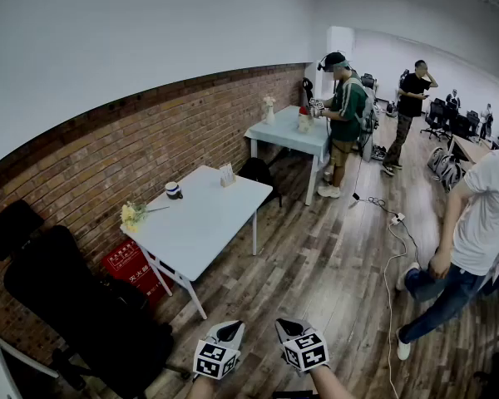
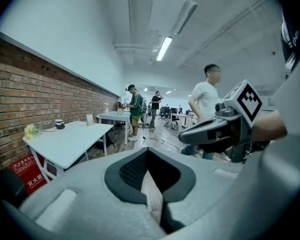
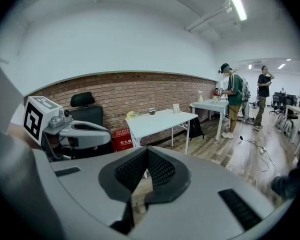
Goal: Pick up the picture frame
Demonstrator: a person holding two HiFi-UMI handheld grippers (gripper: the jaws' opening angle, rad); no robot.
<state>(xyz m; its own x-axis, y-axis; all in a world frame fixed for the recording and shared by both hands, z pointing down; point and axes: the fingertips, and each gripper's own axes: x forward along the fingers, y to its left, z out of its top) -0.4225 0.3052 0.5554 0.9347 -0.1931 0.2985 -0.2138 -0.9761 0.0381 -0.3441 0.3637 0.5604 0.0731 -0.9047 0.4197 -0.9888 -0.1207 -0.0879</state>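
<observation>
**Standing off from the frame, both tools shut and empty**

Both tools sit low at the near edge of the head view. The left tool [image 1: 229,329] and the right tool [image 1: 286,326] are side by side and aimed forward over the wooden plank floor [image 1: 316,273]. Each has its jaws pressed together with nothing between them; their own views show only floor beyond the closed pads.

The small pale picture frame [image 1: 226,174] lies ahead and to the left of both tools. It is well apart from them, with open floor in between. It stands upright on the long white rectangular surface [image 1: 208,223], at the far end and close to the far edge. The left tool looks slightly nearer, since the frame is on that side. In the left gripper view it shows left of the jaw line, so I judge that tool would have to swing left as well as travel forward.

The frame is light in colour and taller than it is wide, so its long axis runs up and down. It is too small here to tell which way its face points or what it holds.

Further along the same surface, toward the brick wall, are a dark round cup with a pale band [image 1: 174,190] and a bunch of yellow flowers [image 1: 133,214] — both apart from the frame.
</observation>
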